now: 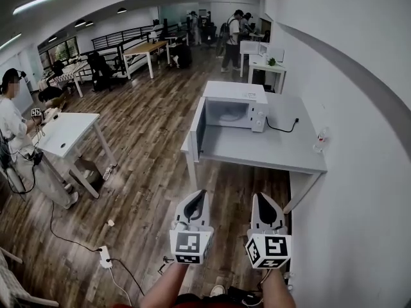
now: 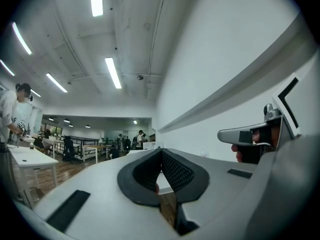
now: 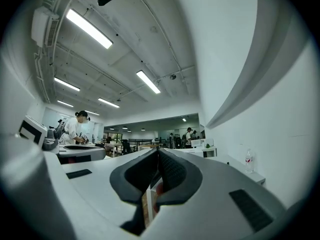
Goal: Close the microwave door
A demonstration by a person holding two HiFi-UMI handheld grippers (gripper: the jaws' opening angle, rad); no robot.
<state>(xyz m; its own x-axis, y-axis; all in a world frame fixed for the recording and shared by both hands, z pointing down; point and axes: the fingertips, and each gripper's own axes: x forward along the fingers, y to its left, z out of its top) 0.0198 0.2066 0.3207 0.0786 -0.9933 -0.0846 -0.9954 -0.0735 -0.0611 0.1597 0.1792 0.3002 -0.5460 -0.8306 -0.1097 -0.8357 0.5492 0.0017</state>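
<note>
A white microwave point(image 1: 232, 108) stands on a grey table point(image 1: 270, 154) against the right wall, well ahead of me. Its door point(image 1: 201, 128) hangs open, swung out toward the table's left edge, and the cavity shows. My left gripper point(image 1: 201, 194) and right gripper point(image 1: 260, 197) are side by side low in the head view, over the wooden floor and short of the table. Both point toward the table, jaws together, nothing between them. In the left gripper view the jaws point(image 2: 161, 152) meet; the right gripper view shows its own jaws point(image 3: 158, 152) meeting too.
A black cord point(image 1: 280, 129) runs from the microwave to the wall, and a water bottle point(image 1: 319, 140) stands at the table's right edge. A white desk point(image 1: 64, 133) with a person point(image 1: 11, 124) is at left. A power strip point(image 1: 104, 256) and cables lie on the floor.
</note>
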